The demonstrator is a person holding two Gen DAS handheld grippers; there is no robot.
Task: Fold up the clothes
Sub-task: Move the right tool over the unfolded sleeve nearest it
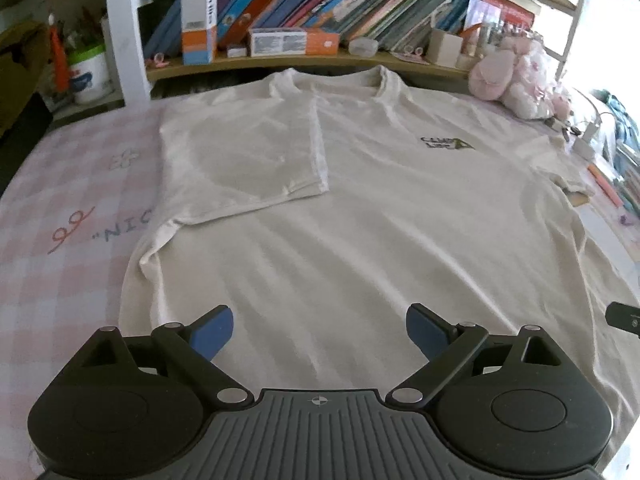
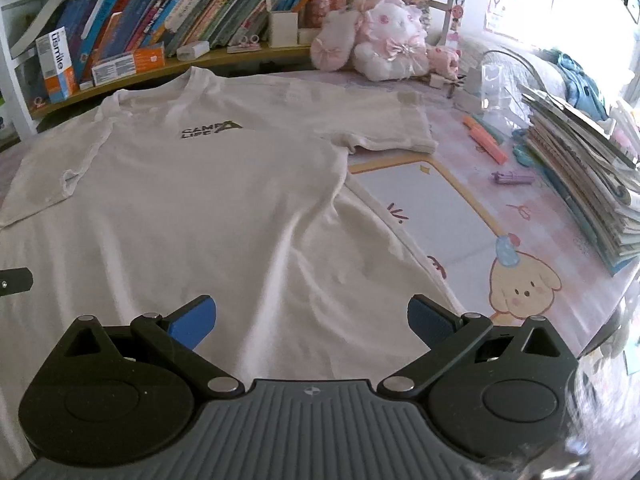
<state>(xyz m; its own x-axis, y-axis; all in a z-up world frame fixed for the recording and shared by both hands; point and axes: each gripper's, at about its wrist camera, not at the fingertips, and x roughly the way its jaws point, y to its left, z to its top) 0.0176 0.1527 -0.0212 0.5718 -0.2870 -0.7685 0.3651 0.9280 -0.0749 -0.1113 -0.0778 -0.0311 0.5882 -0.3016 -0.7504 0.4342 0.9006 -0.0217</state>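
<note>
- Plainly, the T-shirt (image 1: 360, 208) lies spread front-up on the worktop (image 1: 72, 208), collar toward 12 o'clock by the bookshelf (image 1: 280, 12), hem toward 6 o'clock under both claws.
- One sleeve (image 1: 240, 152), at 10 o'clock in the left view, lies folded inward over the chest; the other sleeve (image 2: 384, 124), at 1 o'clock in the right view, lies spread out flat on the worktop.
- The left claw (image 1: 319, 332) hangs over the lower cloth with its blue pads spread wide and nothing between them.
- The right claw (image 2: 312, 320) hangs likewise over the hem side, pads wide apart, gripping nothing.
- I judge the cloth light, thin and limp: it will sag and drape from any held point, and wrinkle instead of holding a shape.
- A single pinch should lift it easily, but it may drag over the smooth printed mat (image 2: 460, 216), so two held points would keep an edge straight.
- Good holds look like the doubled seams: the sleeve cuff, the shoulder by the collar, or a hem corner, where the pads bite thicker fabric.
- The pens (image 2: 486, 142) and stacked books (image 2: 580, 176) at 2 o'clock lie near the spread sleeve and could snag a swinging edge.
</note>
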